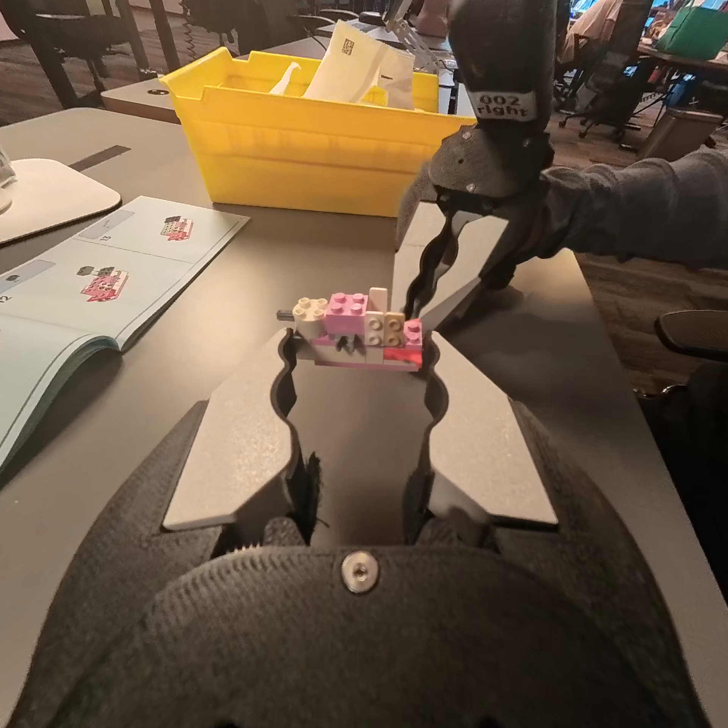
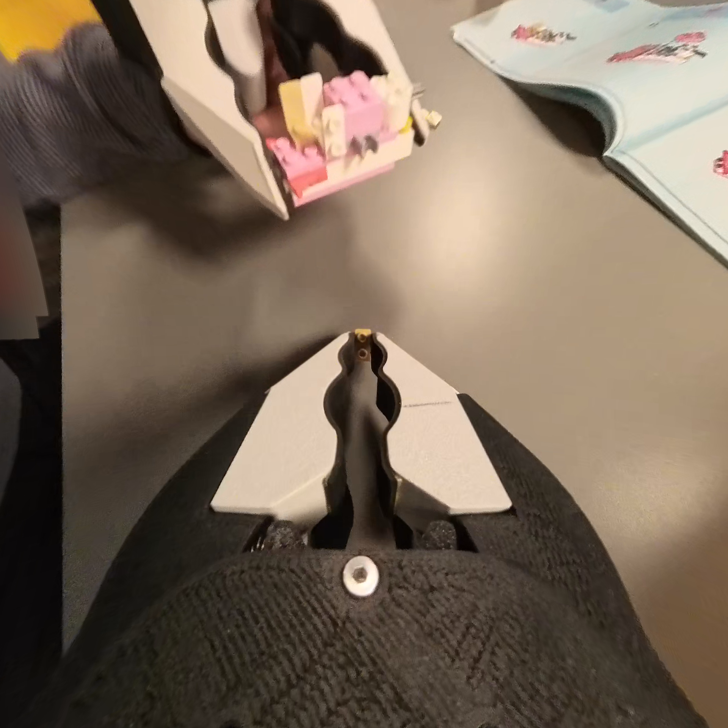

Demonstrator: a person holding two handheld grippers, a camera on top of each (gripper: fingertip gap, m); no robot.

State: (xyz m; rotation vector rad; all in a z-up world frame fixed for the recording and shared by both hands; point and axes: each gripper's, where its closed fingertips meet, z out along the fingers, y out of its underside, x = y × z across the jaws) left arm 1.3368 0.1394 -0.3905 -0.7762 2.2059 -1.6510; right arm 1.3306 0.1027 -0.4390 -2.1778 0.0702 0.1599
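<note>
The left tool has its two fingers spread wide with both tips pressed on the ends of a small brick model, lifted just off the grey counter — pink, white and cream bricks stacked on a pale base, with one red piece at its right end and a dark peg poking out on the left. Over on the right, the right tool is nearly closed, pinching one tiny yellow brick at the very tips, the pads tight on either side of it; in the left wrist view those tips sit just beside the model's right end, close behind the red piece, though whether they touch it I cannot tell. As for progress, the model looks partly built: several layers are already on, and the yellow piece is not yet joined to it. Moving outward, one open instruction booklet lies flat to the left, its pages showing pictures of a similar pink build. One yellow bin stands at the far side with white paper bags sticking out of it. So the count: two tools, one model, one loose brick, one booklet, one bin. A gloved hand grips the right tool.
</note>
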